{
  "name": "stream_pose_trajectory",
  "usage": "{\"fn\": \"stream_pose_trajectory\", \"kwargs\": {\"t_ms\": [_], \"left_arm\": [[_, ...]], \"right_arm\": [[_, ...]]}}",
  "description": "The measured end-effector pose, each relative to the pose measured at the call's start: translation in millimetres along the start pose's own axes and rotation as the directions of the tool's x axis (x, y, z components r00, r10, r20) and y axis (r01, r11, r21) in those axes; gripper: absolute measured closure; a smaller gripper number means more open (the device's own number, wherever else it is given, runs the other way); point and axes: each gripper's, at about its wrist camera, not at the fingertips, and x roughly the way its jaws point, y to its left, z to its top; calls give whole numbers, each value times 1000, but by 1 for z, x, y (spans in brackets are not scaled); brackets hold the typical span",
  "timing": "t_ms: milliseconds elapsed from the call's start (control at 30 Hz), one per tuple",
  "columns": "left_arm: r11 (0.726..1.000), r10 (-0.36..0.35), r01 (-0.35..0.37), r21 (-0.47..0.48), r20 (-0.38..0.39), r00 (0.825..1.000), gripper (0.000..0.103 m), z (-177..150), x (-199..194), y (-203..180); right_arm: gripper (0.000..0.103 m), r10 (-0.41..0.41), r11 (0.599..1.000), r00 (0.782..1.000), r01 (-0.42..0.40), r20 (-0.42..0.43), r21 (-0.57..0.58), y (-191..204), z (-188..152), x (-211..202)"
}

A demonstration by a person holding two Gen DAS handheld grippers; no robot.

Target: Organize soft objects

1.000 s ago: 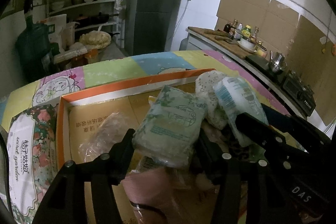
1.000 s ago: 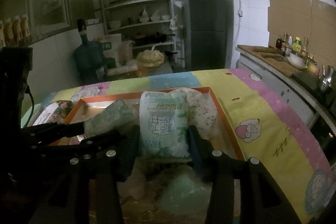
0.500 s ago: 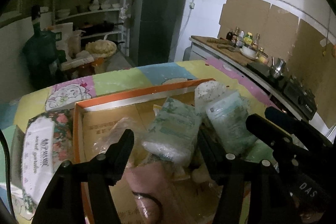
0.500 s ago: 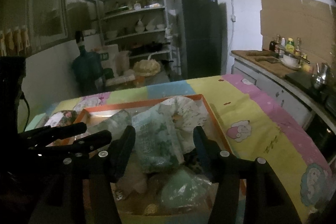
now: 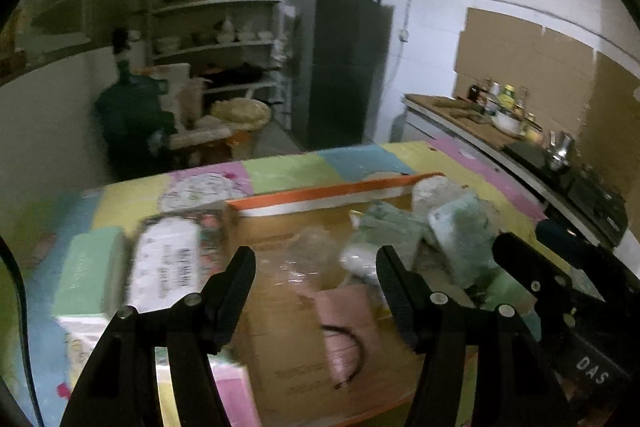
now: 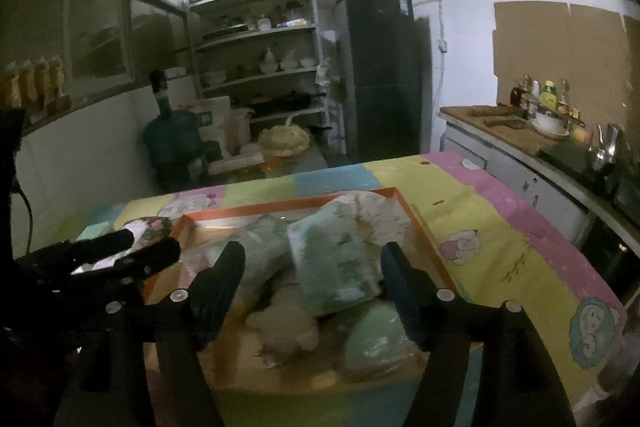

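Both grippers are letting go: the right gripper has just been spreading its jaws and now stands wide and empty, its pale blue tissue pack lying loose in the orange-rimmed box. The left gripper has also opened off its green floral pack, now resting among the other soft packs, so this drop-off looks finished.

A dark fridge stands beside cluttered shelves, near a water jug.
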Motion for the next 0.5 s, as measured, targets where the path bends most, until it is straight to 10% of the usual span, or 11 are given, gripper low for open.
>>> {"fn": "stream_pose_trajectory", "kwargs": {"t_ms": [500], "left_arm": [[989,127,-119,-86,87,988,41,-26,-67,54]], "right_arm": [[30,62,998,997,-61,41,-17,59,-7,-29]]}}
